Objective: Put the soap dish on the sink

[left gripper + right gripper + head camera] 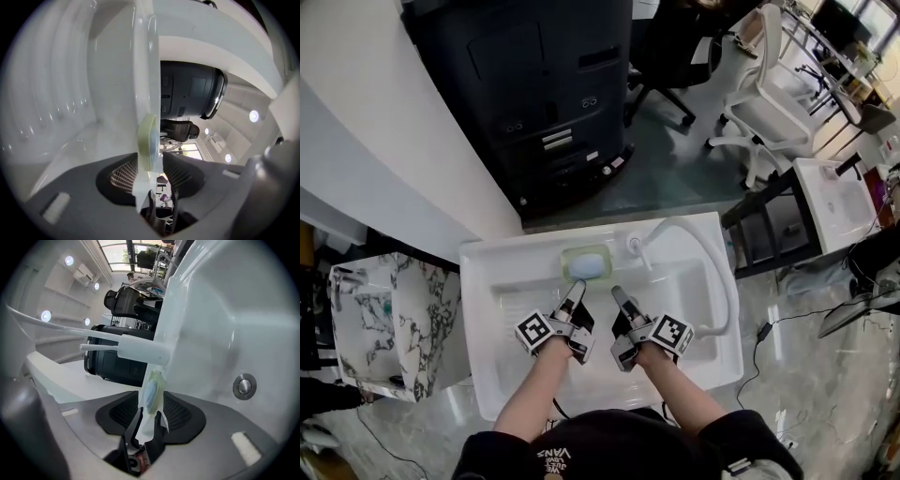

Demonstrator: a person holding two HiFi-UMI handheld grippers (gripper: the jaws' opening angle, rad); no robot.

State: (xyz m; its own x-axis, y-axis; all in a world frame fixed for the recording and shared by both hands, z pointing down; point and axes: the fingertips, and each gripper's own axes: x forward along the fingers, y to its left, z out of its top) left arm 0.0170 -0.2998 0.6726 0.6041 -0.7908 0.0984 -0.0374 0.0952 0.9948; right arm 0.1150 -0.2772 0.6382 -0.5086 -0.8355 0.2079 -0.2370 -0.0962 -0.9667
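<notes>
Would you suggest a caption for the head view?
Soap dish on the sink rim; left gripper and right gripper open before it.

Bare forearms (536,386) extend side by side, left gripper (577,287) and right gripper (617,294) pointing ahead, nearly level; both sets of fingers (180,414) stand apart, gripping nothing.

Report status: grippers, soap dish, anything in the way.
Both open and empty: left gripper, right gripper, low in the basin. Soap dish on the sink's back rim, soap inside. Tap alongside, nothing blocking.
</notes>
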